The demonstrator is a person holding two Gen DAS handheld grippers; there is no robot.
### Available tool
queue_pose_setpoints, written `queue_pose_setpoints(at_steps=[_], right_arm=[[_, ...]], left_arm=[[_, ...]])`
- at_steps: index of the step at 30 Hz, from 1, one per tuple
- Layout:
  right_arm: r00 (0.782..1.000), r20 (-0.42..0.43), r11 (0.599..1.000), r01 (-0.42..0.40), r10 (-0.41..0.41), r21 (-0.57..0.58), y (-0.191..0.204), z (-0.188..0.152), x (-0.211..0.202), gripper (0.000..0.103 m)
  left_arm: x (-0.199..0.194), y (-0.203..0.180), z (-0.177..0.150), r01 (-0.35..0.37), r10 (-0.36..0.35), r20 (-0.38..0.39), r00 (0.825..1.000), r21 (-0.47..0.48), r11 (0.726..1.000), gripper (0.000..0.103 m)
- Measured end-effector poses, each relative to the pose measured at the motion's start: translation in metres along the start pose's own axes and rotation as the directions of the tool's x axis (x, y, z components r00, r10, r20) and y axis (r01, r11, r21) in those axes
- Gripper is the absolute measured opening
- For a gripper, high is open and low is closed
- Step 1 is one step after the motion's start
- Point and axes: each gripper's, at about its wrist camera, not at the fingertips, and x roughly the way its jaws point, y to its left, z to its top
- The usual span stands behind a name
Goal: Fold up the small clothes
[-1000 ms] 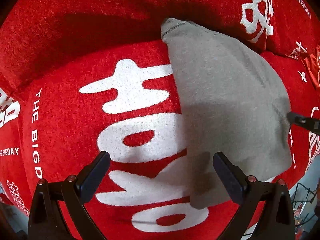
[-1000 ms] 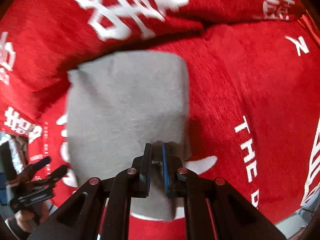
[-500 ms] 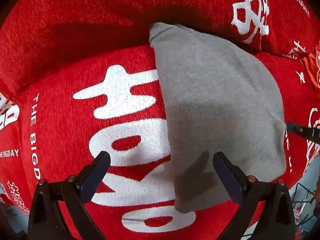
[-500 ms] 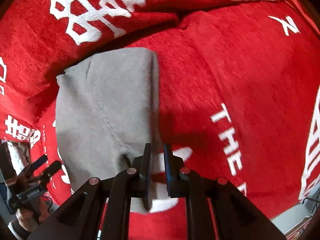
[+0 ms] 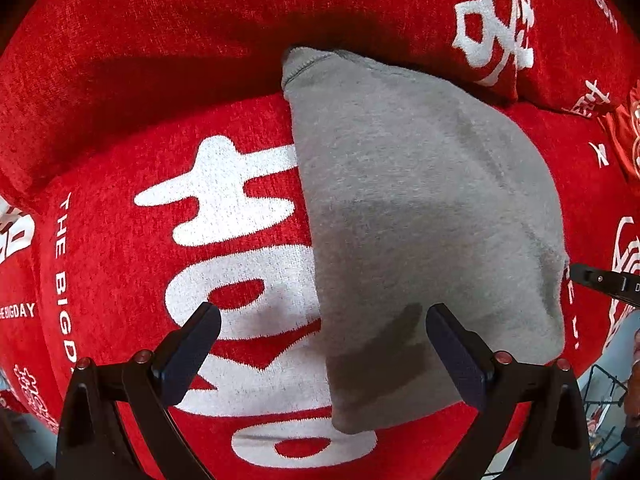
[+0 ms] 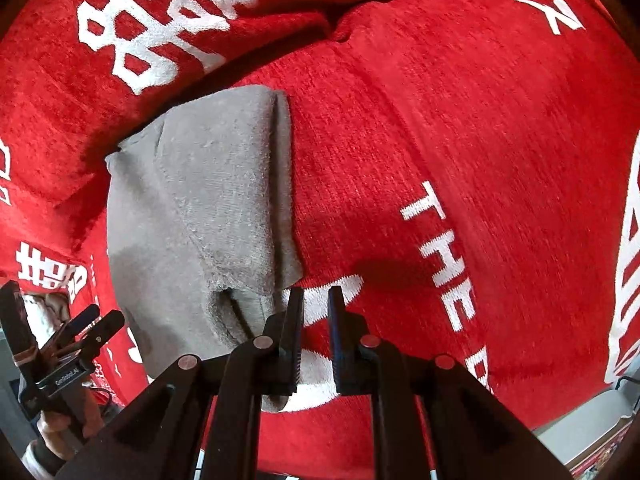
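A small grey garment [image 5: 420,216] lies folded on a red sofa seat with white lettering [image 5: 224,200]. In the right wrist view the garment [image 6: 200,220] lies left of centre, its right edge doubled over. My left gripper [image 5: 320,336] is open and empty, hovering over the garment's near left edge. My right gripper [image 6: 314,308] has its jaws a narrow gap apart with nothing between them, just right of the garment's near corner. Its tip shows in the left wrist view [image 5: 600,280] beside the garment's right edge.
The red sofa backrest [image 5: 200,40] rises behind the garment. The seat front edge [image 6: 540,420] drops to a pale floor at lower right. The left gripper and hand [image 6: 60,360] show at the lower left.
My right gripper has slid right off the garment's near edge and its jaws have parted slightly. The garment's right side now lies folded. The left gripper stayed open and drifted a little.
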Motion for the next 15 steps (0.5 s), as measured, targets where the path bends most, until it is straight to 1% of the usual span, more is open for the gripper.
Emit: queue_pose_setpoints(at_steps=[3, 4, 5, 6, 7, 8, 11, 15], right_arm=[[1.0, -0.003, 1.0, -0.007, 0.007, 0.004, -0.002, 0.002, 0.0, 0.014], [1.0, -0.002, 1.0, -0.012, 0.012, 0.006, -0.003, 0.003, 0.0, 0.02], [1.0, 0.0, 1.0, -0.021, 0.021, 0.008, -0.003, 0.004, 0.0, 0.038], [1.0, 0.005, 1.0, -0.027, 0.027, 0.011, -0.004, 0.005, -0.001, 0.05], [0.999, 0.017, 0.999, -0.035, 0.035, 0.014, -0.005, 0.006, -0.003, 0.069], [0.998, 0.032, 0.998, -0.053, 0.052, 0.016, -0.006, 0.008, -0.005, 0.07], [0.992, 0.042, 0.992, -0.123, 0.122, 0.031, -0.01, 0.013, -0.008, 0.07], [0.969, 0.044, 0.968, -0.245, 0.243, 0.055, -0.017, 0.026, -0.003, 0.07]], left_arm=[[0.004, 0.002, 0.001, -0.018, 0.017, -0.015, 1.0, -0.013, 1.0, 0.103], [0.003, 0.003, 0.002, -0.023, 0.023, -0.007, 1.0, -0.017, 1.0, 0.103], [0.002, 0.004, 0.003, -0.021, 0.021, 0.007, 1.0, -0.022, 1.0, 0.103], [0.0, 0.006, 0.003, -0.014, 0.014, 0.023, 1.0, -0.031, 0.999, 0.103], [-0.003, 0.009, 0.005, 0.001, 0.0, 0.037, 0.999, -0.044, 0.999, 0.103], [-0.004, 0.011, 0.006, 0.016, -0.014, 0.044, 0.999, -0.056, 0.998, 0.103], [-0.007, 0.02, 0.014, 0.06, -0.056, 0.05, 0.997, -0.094, 0.994, 0.103], [-0.004, 0.03, 0.027, 0.086, -0.081, 0.039, 0.996, -0.139, 0.987, 0.103]])
